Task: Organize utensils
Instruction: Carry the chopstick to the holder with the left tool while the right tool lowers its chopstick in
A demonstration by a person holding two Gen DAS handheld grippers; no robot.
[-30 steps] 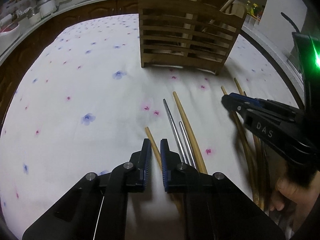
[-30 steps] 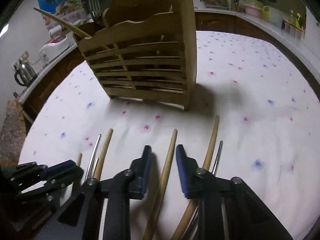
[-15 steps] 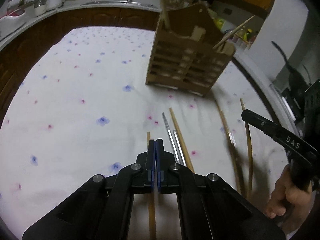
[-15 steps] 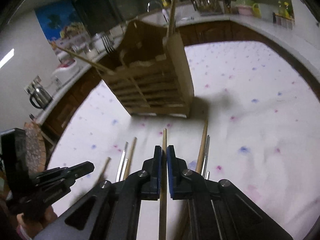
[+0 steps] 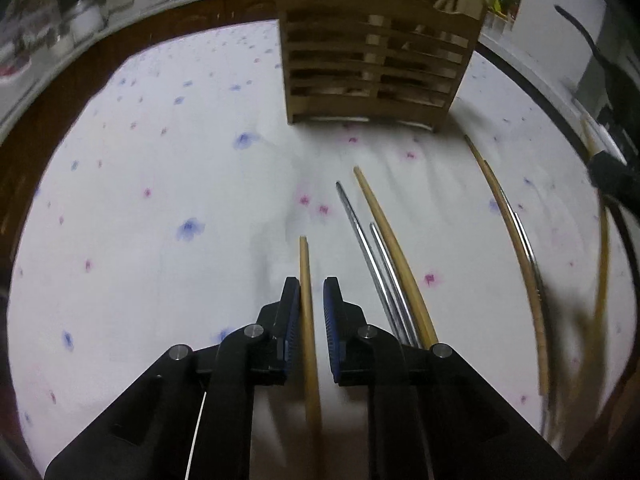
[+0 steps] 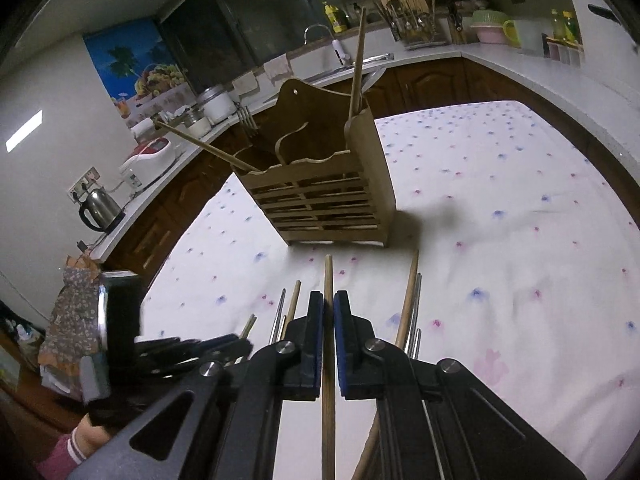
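Observation:
A slatted wooden utensil holder stands on the flowered cloth. My left gripper hangs low over the cloth and its jaws are opening. A wooden chopstick runs between them against the left pad, with a gap to the right pad. Beside it lie two metal chopsticks and another wooden chopstick. My right gripper is shut on a wooden chopstick, lifted off the cloth and pointing at the holder. Two wooden sticks lean in the holder.
More chopsticks, wooden and metal, lie on the cloth at the right in the left wrist view. A kettle, a cooker and jars stand on the counter that rings the table. A hand and sleeve show at lower left.
The left gripper shut on its chopstick and rose, then came back down low with its jaws parted. The right gripper closed on a wooden chopstick and lifted it off the cloth.

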